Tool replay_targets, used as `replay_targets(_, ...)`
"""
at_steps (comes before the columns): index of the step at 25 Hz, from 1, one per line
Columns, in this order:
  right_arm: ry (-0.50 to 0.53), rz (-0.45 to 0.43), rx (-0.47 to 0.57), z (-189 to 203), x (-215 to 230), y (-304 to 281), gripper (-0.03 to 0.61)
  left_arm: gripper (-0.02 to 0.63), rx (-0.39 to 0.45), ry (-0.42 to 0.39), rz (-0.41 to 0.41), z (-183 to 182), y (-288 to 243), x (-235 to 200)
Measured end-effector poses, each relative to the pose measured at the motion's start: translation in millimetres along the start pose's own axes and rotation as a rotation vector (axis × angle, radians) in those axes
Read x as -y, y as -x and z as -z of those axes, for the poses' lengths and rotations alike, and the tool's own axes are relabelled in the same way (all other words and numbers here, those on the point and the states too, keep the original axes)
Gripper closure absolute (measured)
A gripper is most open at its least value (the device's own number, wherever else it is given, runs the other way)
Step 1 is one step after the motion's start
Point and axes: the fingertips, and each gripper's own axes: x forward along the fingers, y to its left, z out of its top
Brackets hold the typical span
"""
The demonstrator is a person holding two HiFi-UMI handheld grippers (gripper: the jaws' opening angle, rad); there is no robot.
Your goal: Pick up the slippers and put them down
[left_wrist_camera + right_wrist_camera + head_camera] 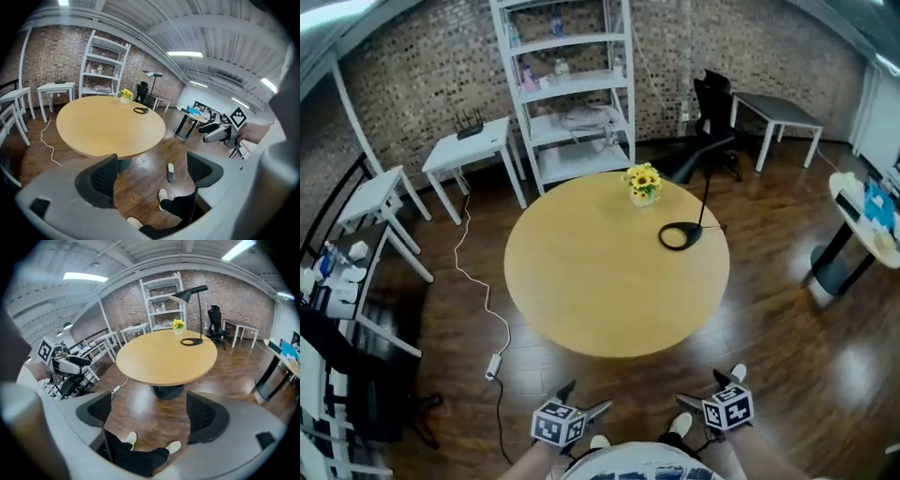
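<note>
Close above the person's shoes (162, 194), both grippers hung low over the floor (769, 319). The left gripper (151, 176) had its jaws spread wide with only floor showing between them, and the right gripper (150, 414) had its jaws equally far apart, holding nothing. One slipper (170, 172) lay on the floor just ahead of the feet, short of the tabletop (600, 272), its long axis seemingly running away from the person towards the table. In the head view a pale end just beyond the right gripper was probably that slipper, so the right hand looked the nearer. The right gripper view did not show it, and no second slipper could be found. Farther off, flowers (642, 181) and a lamp (680, 235) stood on the tabletop, with a shelf (572, 94) behind.
</note>
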Motion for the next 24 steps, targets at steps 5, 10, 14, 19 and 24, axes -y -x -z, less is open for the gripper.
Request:
replay_targets(5,0.08,-0.03,0.061,-30,-116,-7,0.063,0.15,0.07,0.062,-0.054,32,99,-63)
replay_targets(10,0.117,-0.02,0.083,-35,-163,6,0.064,0.15,0.087,0.065,-0.043,50,138,-75)
replay_targets(14,0.138,-0.018,0.073,-29,-175,15,0.063,0.15,0.094,0.069,-0.042,53,140,-76)
replay_targets(19,0.131,0.001,0.07,-21,-178,22,0.063,0.15,0.071,0.039,-0.014,50,134,-72)
replay_targets(24,0.113,0.005,0.064,-16,-180,31,0.064,0.15,0.081,0.017,-0.005,40,137,-67)
